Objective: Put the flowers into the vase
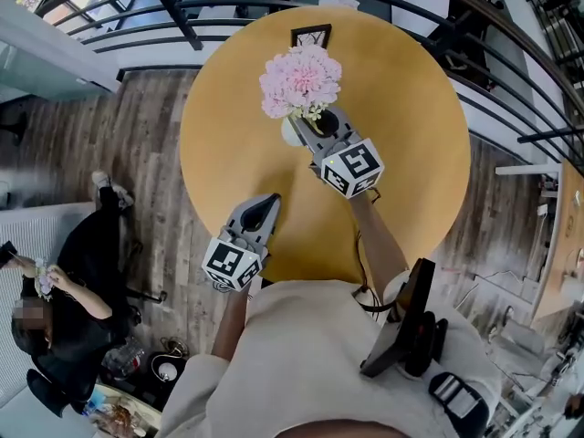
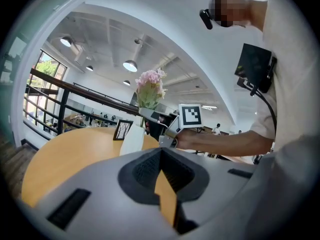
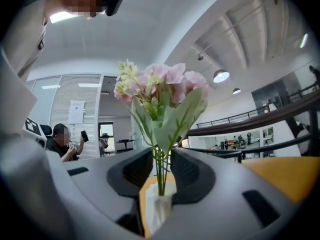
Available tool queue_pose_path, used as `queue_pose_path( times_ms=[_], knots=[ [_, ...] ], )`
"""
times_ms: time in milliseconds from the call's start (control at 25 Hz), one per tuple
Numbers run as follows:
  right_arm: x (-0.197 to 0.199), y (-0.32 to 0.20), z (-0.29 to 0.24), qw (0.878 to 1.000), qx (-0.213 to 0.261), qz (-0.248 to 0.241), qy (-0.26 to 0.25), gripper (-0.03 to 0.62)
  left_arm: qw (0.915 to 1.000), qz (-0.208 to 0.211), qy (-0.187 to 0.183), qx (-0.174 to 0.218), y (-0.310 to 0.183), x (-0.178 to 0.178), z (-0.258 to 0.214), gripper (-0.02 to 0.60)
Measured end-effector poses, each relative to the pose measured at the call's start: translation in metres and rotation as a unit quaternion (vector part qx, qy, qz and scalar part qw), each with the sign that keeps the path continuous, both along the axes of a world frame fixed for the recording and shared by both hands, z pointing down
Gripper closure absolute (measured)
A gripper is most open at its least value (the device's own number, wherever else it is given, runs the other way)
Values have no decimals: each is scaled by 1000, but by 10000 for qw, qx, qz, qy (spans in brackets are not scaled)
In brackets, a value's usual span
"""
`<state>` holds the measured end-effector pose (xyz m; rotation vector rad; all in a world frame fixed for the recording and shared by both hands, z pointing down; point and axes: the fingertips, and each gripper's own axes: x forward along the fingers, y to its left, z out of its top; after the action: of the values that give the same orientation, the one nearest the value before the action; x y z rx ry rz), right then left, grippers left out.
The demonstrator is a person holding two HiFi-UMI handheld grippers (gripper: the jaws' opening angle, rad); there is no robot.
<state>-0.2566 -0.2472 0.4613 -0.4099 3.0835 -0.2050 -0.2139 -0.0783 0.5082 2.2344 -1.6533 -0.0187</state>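
Observation:
A bunch of pink flowers [image 1: 301, 78] with green leaves stands upright over a small white vase [image 1: 290, 133] near the middle of the round yellow table [image 1: 401, 153]. My right gripper [image 1: 306, 124] is shut on the stems just above the vase mouth. In the right gripper view the stems [image 3: 160, 171] run down between the jaws into the vase [image 3: 161, 204], with the blooms [image 3: 160, 89] above. My left gripper [image 1: 272, 199] is shut and holds nothing, low over the table's near side. From the left gripper view I see the vase [image 2: 131, 140], flowers [image 2: 151, 86] and right gripper [image 2: 145, 113] ahead.
A small black picture frame [image 1: 311, 36] stands at the table's far edge. A dark railing [image 1: 137, 26] curves behind the table. A person [image 1: 64, 308] sits on the floor at the lower left. A black device [image 1: 406, 322] hangs at the wearer's waist.

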Motion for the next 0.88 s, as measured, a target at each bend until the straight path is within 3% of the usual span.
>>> queue_pose_path(
  times_ms=[160, 560, 880],
  knots=[
    [0, 2, 24, 9987, -83, 28, 492, 406, 10000, 49, -12, -15, -2, 2, 2, 575],
    [10, 4, 38, 9971, -222, 248, 681, 365, 9999, 155, -42, 63, -5, 9, -3, 575],
    [7, -5, 51, 9876, 220, 768, 1351, 252, 9999, 124, -41, 101, 1, 8, -6, 575]
  ],
)
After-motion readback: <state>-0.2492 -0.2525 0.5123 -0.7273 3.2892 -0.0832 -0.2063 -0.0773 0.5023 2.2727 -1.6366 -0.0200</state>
